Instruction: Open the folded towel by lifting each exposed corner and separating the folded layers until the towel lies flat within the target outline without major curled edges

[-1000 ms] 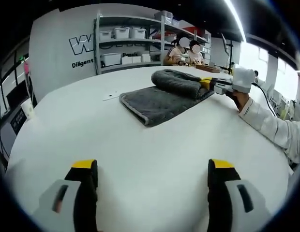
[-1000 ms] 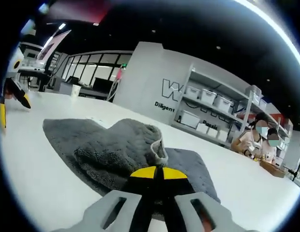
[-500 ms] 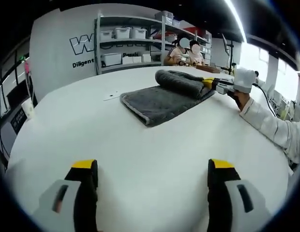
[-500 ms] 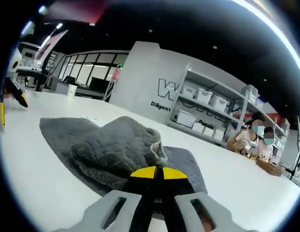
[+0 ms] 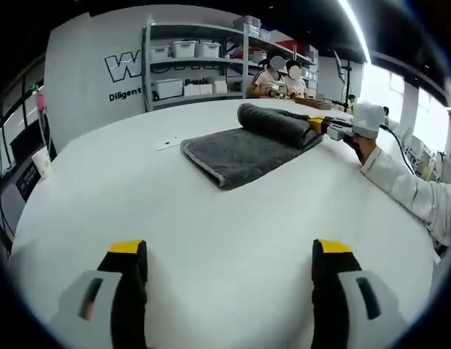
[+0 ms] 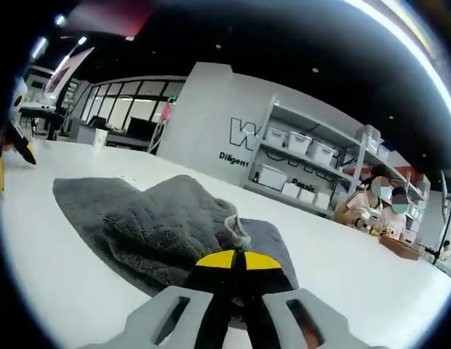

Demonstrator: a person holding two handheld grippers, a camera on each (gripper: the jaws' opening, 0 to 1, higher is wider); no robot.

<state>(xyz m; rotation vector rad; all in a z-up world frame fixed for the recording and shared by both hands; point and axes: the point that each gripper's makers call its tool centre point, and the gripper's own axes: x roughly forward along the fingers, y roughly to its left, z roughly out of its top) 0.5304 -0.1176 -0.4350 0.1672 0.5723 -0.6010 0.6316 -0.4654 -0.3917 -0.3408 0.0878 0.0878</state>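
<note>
A: Right gripper view first: the right gripper [image 6: 236, 263] has its 2 yellow-tipped jaws pressed together on an edge of the grey towel [image 6: 156, 225], so that layer rises in a hump right above the tips.

B: And the left one?

A: In the left gripper view the left gripper [image 5: 229, 254] holds its jaws wide apart with nothing between them, over bare white table [image 5: 211, 233], well short of the towel [image 5: 244, 149].

B: Which step is this, would you say?

A: I judge it the lifting of 1 layer. The far side, at the right gripper [image 5: 321, 125], is rolled up, while the part nearer the left gripper lies flat.

B: What does the next move need?

A: Probably carrying the pinched edge away from the towel's middle so the fold opens, with the left gripper coming in to pin or lift the near corner. No target outline is plain to me.

B: How does the towel look?

A: Thick, plush, dark grey, with a stitched hem, folded in at least 2 layers.
</note>
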